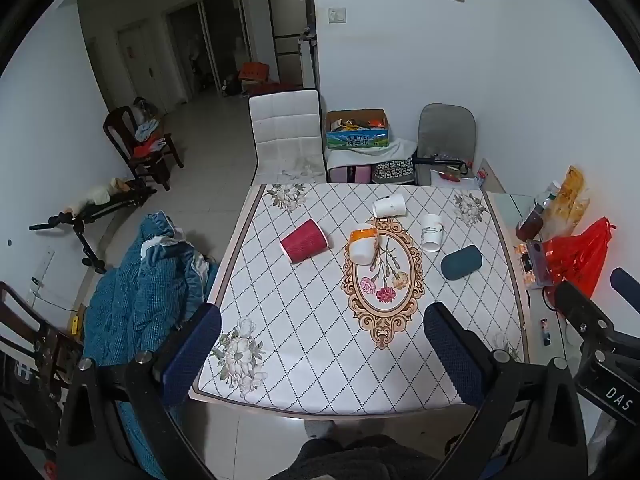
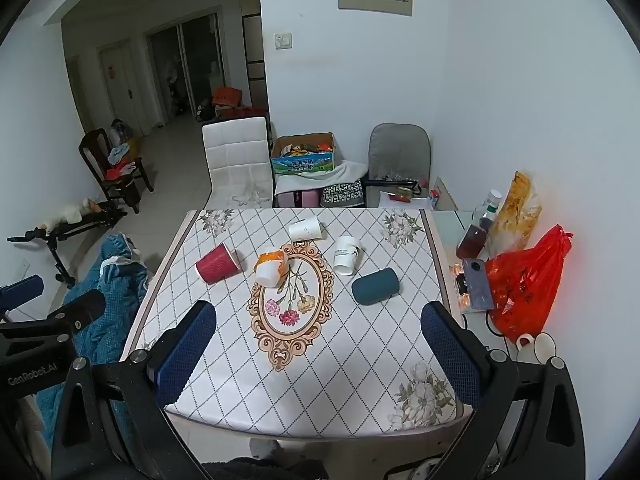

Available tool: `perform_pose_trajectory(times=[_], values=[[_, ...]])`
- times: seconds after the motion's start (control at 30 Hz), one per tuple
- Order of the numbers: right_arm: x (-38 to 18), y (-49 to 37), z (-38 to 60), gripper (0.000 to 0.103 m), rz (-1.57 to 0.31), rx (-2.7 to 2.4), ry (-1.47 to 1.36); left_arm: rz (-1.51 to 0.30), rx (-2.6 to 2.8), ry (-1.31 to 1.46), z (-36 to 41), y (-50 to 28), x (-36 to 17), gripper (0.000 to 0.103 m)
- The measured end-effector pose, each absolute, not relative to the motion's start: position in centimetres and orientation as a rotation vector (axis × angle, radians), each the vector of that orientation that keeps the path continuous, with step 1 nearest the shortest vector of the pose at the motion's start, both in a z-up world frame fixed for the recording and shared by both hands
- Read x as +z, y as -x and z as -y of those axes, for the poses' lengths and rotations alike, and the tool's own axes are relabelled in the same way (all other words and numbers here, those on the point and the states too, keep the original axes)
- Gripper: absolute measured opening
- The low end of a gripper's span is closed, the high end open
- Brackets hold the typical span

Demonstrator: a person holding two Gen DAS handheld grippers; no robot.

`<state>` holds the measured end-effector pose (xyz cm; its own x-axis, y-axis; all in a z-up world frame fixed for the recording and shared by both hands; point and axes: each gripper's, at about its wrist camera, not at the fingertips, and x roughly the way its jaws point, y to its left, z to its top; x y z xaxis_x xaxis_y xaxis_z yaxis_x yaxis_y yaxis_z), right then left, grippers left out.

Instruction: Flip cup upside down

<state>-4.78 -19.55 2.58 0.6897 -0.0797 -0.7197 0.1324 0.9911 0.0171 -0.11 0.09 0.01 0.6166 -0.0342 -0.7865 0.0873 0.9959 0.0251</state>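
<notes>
Several paper cups lie on their sides on the patterned table [image 1: 304, 340] [image 2: 360, 360]: a red cup [image 1: 304, 240] [image 2: 217, 263], an orange-and-white cup [image 1: 363, 246] [image 2: 273, 267], a plain white cup [image 1: 389, 206] [image 2: 305, 228], a white printed cup [image 1: 432, 232] [image 2: 346, 258] and a dark teal cup [image 1: 461, 262] [image 2: 375, 286]. My left gripper [image 1: 322, 354] is open and empty, held high above the table's near edge. My right gripper [image 2: 318, 354] is open and empty at the same height, to the right of the left one.
A white chair [image 1: 286, 132] stands behind the table. A red plastic bag [image 1: 576, 256] [image 2: 528, 284], a phone [image 2: 476, 284], bottles and a mug [image 2: 538, 346] sit on the glass side table at right. A blue quilt [image 1: 140, 292] lies to the left.
</notes>
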Motion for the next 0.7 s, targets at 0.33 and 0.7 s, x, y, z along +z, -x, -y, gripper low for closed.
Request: perform_pose_trajectory(times=[0.33,0.7], values=[[2.5,4.7,19.5,0.103,-0.8,-0.123,-0.073,-0.901,-0.065,-0.077,0.3,0.3,0.0,0.103],[2.8,4.7,19.5,0.103,-0.8,-0.125,-0.073,-0.897,-0.069,-0.08,0.7,0.1,1.0,0.103]])
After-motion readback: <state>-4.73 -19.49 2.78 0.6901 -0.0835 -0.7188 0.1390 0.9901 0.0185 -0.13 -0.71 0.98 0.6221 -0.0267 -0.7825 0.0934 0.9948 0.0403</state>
